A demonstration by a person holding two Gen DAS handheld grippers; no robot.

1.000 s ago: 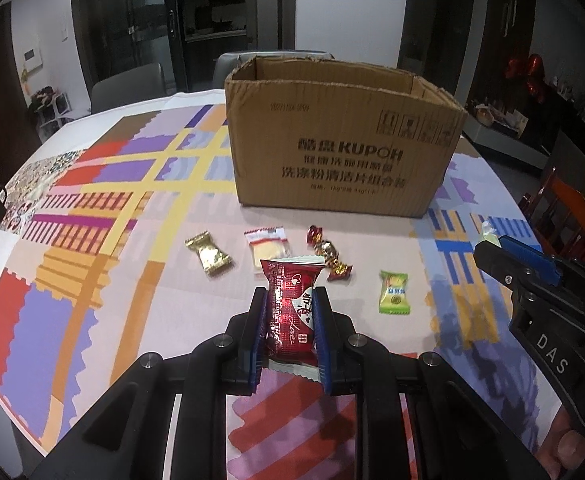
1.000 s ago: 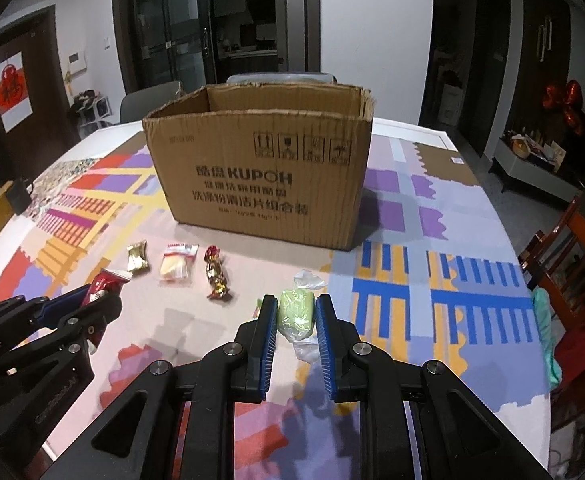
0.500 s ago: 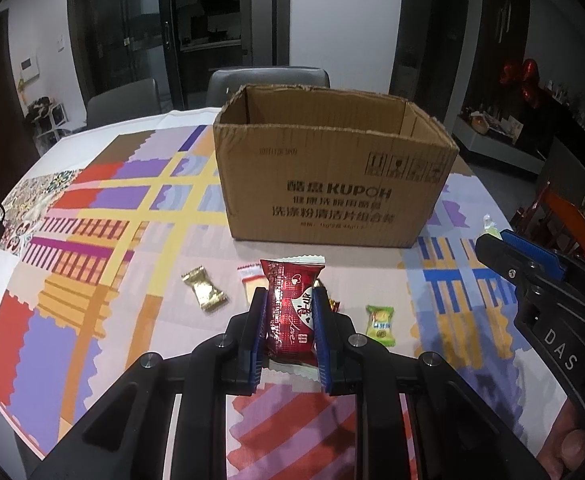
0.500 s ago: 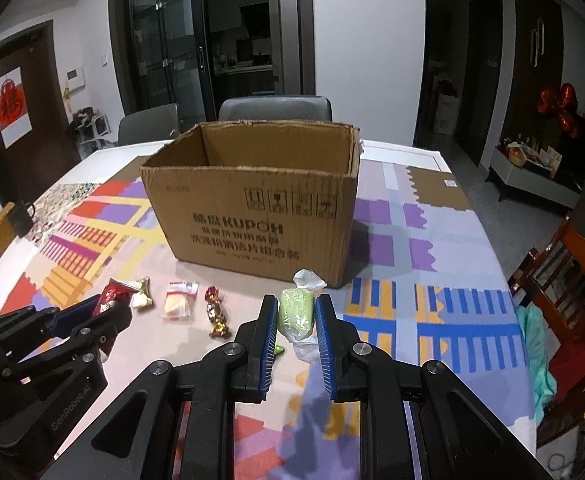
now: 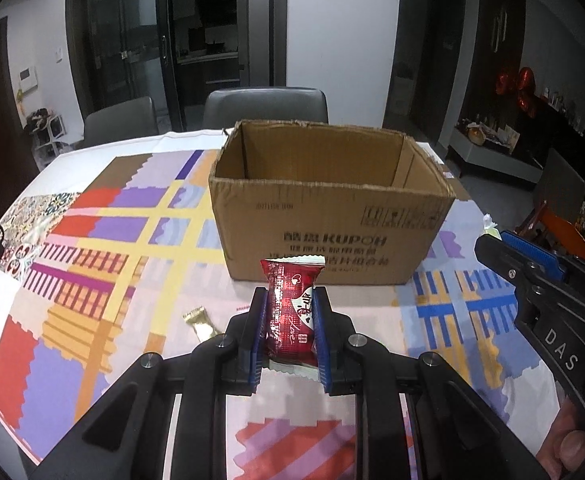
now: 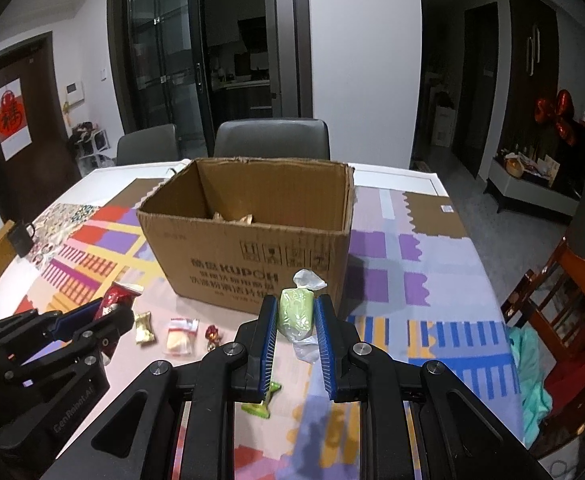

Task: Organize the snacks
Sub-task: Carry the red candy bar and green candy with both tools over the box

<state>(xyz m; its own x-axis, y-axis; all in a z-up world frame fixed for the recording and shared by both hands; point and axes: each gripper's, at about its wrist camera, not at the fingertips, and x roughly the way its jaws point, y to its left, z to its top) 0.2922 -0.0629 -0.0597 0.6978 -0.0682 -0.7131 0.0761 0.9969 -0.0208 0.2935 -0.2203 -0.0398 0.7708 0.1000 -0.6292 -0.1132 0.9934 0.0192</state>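
My left gripper (image 5: 291, 300) is shut on a red snack packet (image 5: 292, 312), held above the table in front of the open cardboard box (image 5: 328, 232). A pale green wrapped sweet (image 6: 295, 314) sits pinched in my right gripper (image 6: 295, 308), also raised before the box (image 6: 248, 248). In the right wrist view, something tan lies inside the box. On the cloth lie a gold packet (image 6: 144, 327), a clear packet with a yellow biscuit (image 6: 180, 336), a red-gold candy (image 6: 213, 335) and a green packet (image 6: 261, 400). The gold packet (image 5: 201, 320) also shows in the left wrist view.
A patchwork tablecloth (image 5: 104, 240) covers the table. Two grey chairs (image 6: 272, 138) stand behind it. A wooden chair (image 6: 564, 304) with a teal cloth is at the right edge. A dark mug (image 6: 20, 236) and a brown box sit at the far left.
Both grippers have risen with their snacks and come nearer the box. The box's open top and inside now show; the loose snacks have slid low in view.
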